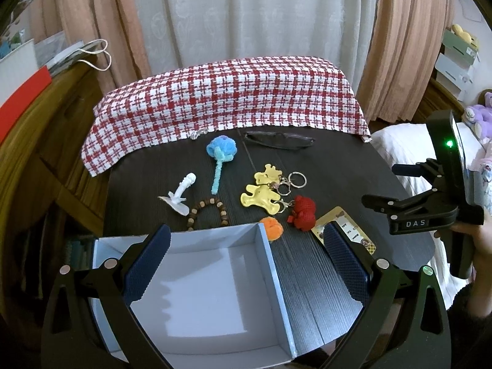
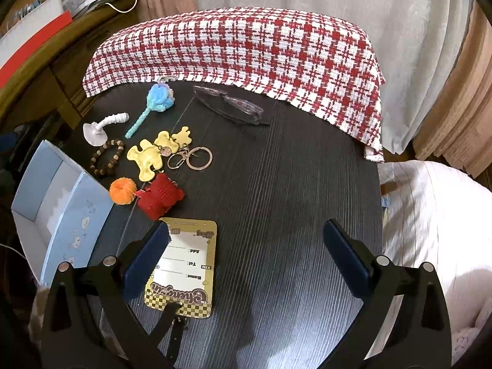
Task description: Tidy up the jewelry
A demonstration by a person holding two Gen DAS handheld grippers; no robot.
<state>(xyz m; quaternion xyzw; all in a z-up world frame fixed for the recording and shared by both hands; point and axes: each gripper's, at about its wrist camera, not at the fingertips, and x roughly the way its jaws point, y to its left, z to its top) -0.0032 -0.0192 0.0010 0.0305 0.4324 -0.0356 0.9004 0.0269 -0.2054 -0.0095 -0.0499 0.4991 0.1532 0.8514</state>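
A light blue box [image 1: 272, 256] with a white empty inside sits on the dark table, under my open left gripper [image 1: 246, 243]; the same box [image 2: 77, 212] shows at the left of the right wrist view. Beyond it lie a wooden bead bracelet [image 1: 209, 213], a yellow bear keychain [image 1: 261, 195] with rings, a red knitted charm [image 1: 303, 215], an orange pompom [image 1: 270, 227], a blue fluffy charm [image 1: 221, 150] and a white figure [image 1: 181, 195]. My right gripper [image 2: 246, 249] is open above the table, its left finger over a yellow luggage tag [image 2: 184, 264].
A red and white checked cloth [image 1: 227, 101] covers the table's far end. Dark glasses [image 2: 229, 106] lie in front of it. A white bed [image 2: 430, 215] is on the right, a wooden shelf [image 1: 37, 141] on the left. A hand [image 1: 479, 240] holds the right gripper.
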